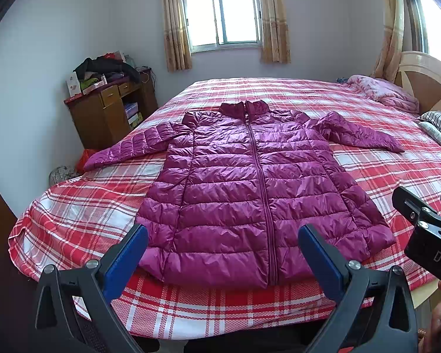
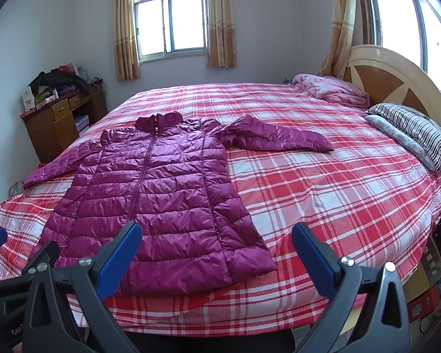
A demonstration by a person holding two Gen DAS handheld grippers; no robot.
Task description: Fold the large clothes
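A magenta quilted puffer jacket (image 1: 244, 182) lies flat and zipped on the red plaid bed (image 1: 88, 200), collar away from me, both sleeves spread out to the sides. It also shows in the right wrist view (image 2: 155, 191). My left gripper (image 1: 222, 253) is open and empty, held above the jacket's hem at the bed's near edge. My right gripper (image 2: 216, 250) is open and empty, above the hem's right corner and the bare sheet (image 2: 338, 206). The right gripper's body shows at the right edge of the left wrist view (image 1: 426, 229).
A wooden cabinet (image 1: 108, 111) piled with clothes stands at the far left by the wall. A pink folded quilt (image 2: 332, 89), striped pillows (image 2: 411, 129) and a rounded headboard (image 2: 397, 79) are on the right. Boxes (image 2: 426, 294) sit on the floor at the bed's right.
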